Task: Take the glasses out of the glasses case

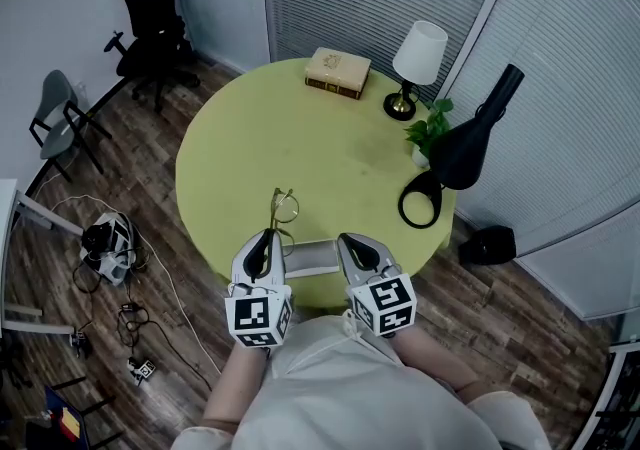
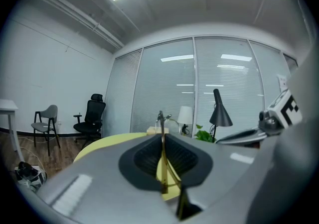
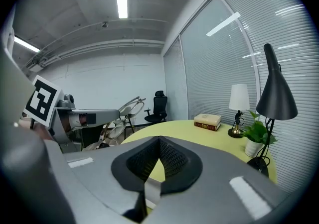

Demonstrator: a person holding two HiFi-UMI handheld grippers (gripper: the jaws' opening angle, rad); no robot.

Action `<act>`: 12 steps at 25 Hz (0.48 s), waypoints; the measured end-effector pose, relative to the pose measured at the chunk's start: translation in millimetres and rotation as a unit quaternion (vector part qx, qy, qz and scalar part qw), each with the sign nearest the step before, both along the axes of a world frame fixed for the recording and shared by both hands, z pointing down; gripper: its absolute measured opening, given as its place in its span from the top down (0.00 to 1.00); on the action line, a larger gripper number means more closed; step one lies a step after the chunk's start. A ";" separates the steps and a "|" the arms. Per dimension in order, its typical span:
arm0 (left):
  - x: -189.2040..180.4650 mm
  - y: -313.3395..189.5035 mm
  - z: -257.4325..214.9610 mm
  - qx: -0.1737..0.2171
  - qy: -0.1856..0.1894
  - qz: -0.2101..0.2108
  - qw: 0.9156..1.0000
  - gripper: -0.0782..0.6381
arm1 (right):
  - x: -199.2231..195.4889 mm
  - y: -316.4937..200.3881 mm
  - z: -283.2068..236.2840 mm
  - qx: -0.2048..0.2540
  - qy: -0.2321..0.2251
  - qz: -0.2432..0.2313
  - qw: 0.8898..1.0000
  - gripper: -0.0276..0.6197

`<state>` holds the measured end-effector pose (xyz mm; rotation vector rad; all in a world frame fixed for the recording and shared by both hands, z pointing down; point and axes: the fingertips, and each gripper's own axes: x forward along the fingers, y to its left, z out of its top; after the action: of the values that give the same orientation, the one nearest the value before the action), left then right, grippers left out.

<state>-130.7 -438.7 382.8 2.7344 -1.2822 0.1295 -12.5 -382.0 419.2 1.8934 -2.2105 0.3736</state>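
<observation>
The glasses (image 1: 284, 208), thin gold wire with round lenses, are held above the near part of the desk (image 1: 300, 138), just beyond its edge. One slender temple is pinched between the ribbed dark pads of the left gripper (image 1: 266, 241). In the left gripper view that temple is seen standing upright in the narrow slit between the closed jaws, with the lenses beyond the tips. From the right gripper view the frames (image 3: 119, 111) are seen tilted, sticking out past the left gripper's tips.

The glasses case (image 1: 312, 258), a flat, pale grey rectangle, lies at the near rim of the desk between the two grippers. The right gripper (image 1: 350, 243) is closed down on it: in the right gripper view a smooth grey strip of the case (image 3: 152, 190) is clamped between the jaws.

The desk is round, with a matt yellow-green top. Its middle is left bare. Along the far edge are set a cloth-bound book (image 1: 338, 71), a small lamp with a white shade (image 1: 418, 53), a leafy potted plant (image 1: 430, 128) and a black cone-headed desk lamp (image 1: 470, 143) with a ring base.

Wood-plank floor is seen around the desk, with a black office chair (image 1: 150, 23), a grey chair (image 1: 60, 123) and loose cables (image 1: 110, 238) to the left.
</observation>
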 end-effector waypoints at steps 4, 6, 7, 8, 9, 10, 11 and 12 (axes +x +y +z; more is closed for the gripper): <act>4.9 -4.7 -1.8 0.006 -0.007 0.000 1.000 0.86 | 5.0 -5.3 0.7 -0.002 -0.002 -0.001 1.000 0.96; 7.3 -5.5 -1.9 0.007 -0.009 0.002 1.000 0.86 | 6.0 -7.2 -0.2 0.001 -0.002 -0.003 1.000 0.96; 8.4 -5.7 -1.8 0.008 -0.011 0.003 1.000 0.86 | 6.5 -8.1 -0.9 0.002 -0.001 -0.004 1.000 0.96; 9.6 -5.9 -1.8 0.009 -0.013 0.003 1.000 0.86 | 7.0 -8.8 -1.4 0.004 -0.001 -0.004 1.000 0.96; 10.7 -6.2 -1.9 0.011 -0.016 0.004 1.000 0.86 | 7.6 -9.4 -1.6 0.005 0.000 -0.005 1.000 0.96; 11.6 -6.5 -2.0 0.013 -0.018 0.004 1.000 0.86 | 7.9 -9.8 -1.4 0.005 0.000 -0.006 1.000 0.96; 12.4 -7.0 -2.1 0.015 -0.019 0.003 1.000 0.86 | 8.2 -10.1 -1.1 0.004 0.000 -0.006 1.000 0.96; 13.2 -7.5 -2.3 0.016 -0.021 0.003 1.000 0.86 | 8.5 -10.4 -0.8 0.004 0.000 -0.007 1.000 0.96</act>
<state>-117.5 -446.2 380.5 2.7775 -1.2970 0.1677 -4.0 -392.4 418.4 1.8821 -2.2275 0.3635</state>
